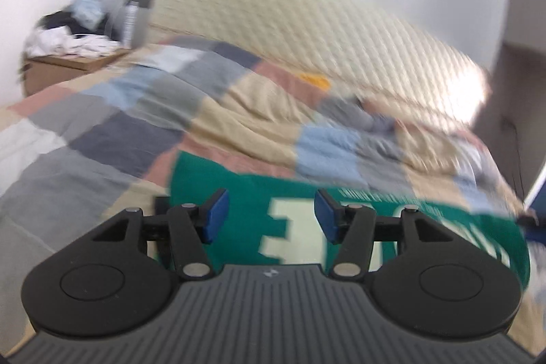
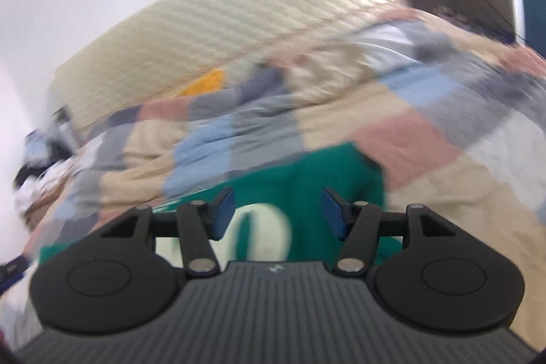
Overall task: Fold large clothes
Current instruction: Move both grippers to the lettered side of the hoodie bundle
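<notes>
Lying flat on the patchwork bedspread [image 1: 102,132], low in both frames, is the green sweater [image 1: 245,193]; left tongs [image 1: 271,215] and right tongs [image 2: 278,212] are standing apart, gripping nothing.

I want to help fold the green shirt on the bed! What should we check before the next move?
1. Left tongs open, nothing between them: ok.
2. Right tongs open, nothing between them: ok.
3. Green shirt lying on the patchwork quilt: ok.
4. Shirt flat, no wrinkles: cannot tell, blurry.
5. Yellow thing lies apart from the shirt: ok.
6. Shirt's edges in sight: not ok, tongs hide the near part.
</notes>
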